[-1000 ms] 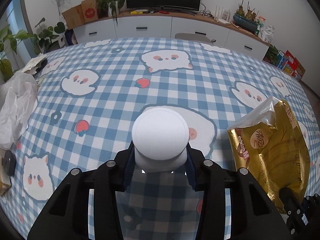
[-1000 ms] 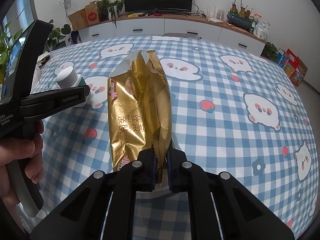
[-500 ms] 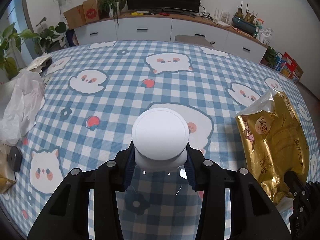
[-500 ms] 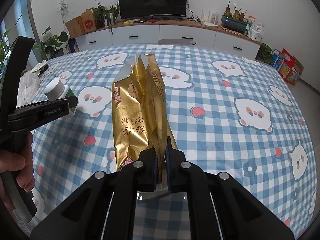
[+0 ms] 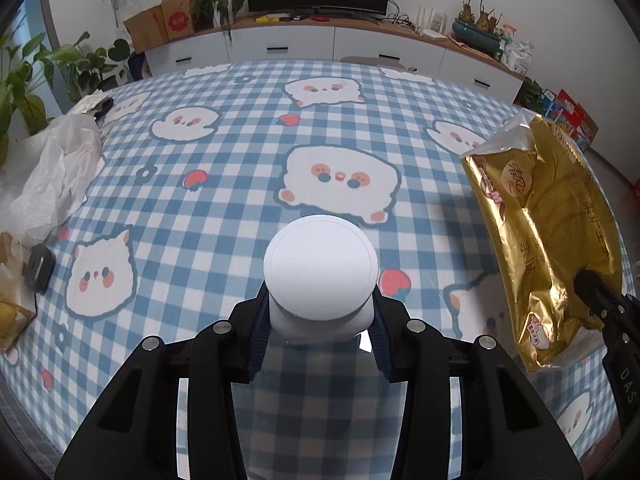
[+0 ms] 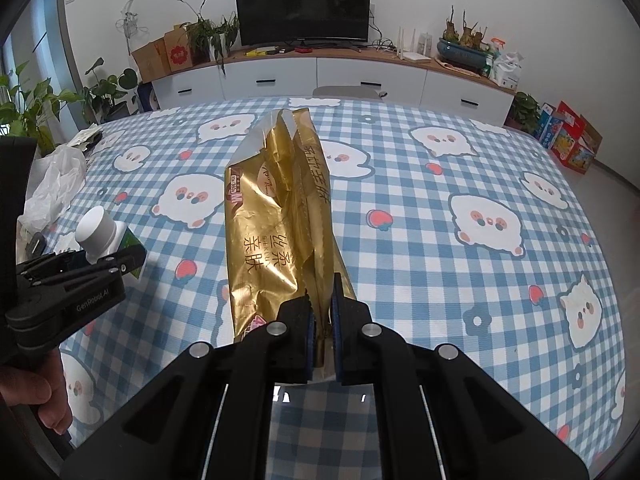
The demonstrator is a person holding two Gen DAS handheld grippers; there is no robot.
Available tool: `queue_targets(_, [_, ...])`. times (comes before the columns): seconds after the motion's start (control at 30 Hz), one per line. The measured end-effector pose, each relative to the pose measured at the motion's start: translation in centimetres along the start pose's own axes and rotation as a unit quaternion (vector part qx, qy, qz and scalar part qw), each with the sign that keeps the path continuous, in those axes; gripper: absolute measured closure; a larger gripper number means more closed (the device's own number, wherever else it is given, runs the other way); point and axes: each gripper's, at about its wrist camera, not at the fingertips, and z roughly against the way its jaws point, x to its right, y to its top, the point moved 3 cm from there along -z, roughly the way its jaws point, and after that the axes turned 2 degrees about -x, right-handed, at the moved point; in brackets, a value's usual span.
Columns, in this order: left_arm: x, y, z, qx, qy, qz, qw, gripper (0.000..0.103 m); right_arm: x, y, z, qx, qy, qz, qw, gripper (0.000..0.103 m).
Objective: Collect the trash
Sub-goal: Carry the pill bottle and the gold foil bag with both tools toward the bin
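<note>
Two pieces of trash hang above the checked tablecloth point(image 5: 224, 208) (blue and white, with cartoon animals). Biggest is the gold wrapper point(image 6: 280, 232), its lower edge clamped tight in the right gripper point(image 6: 322, 328). Smaller, the white-capped bottle point(image 5: 320, 272) sits squeezed between the pads of the left gripper point(image 5: 318, 344). A crumpled white plastic bag point(image 5: 52, 176) lies at the cloth's left edge.

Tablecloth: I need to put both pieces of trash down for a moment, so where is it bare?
The checked tablecloth is bare across its middle and right, from the gold wrapper outward. The left edge is crowded: a crumpled white plastic bag and a small black object.
</note>
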Motion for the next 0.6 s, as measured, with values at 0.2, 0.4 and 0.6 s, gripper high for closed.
queue_targets(0.2, [0.0, -2.6, 1.9, 0.000, -0.003, -0.002, 1.0000, 0.061, 0.0, -1.3, 1.9, 0.003, 0.004, -0.004, 1.000, 0.098])
queue_targets(0.4, [0.2, -5.2, 4.3, 0.003, -0.011, -0.004, 0.9999, 0.061, 0.2, -2.5, 4.2, 0.013, -0.001, -0.007, 1.000, 0.098])
queue_targets(0.6, [0.1, -8.0, 6.2, 0.001, -0.035, -0.001, 0.9994, 0.061, -0.5, -4.6, 5.5, 0.007, 0.002, -0.013, 1.000, 0.098])
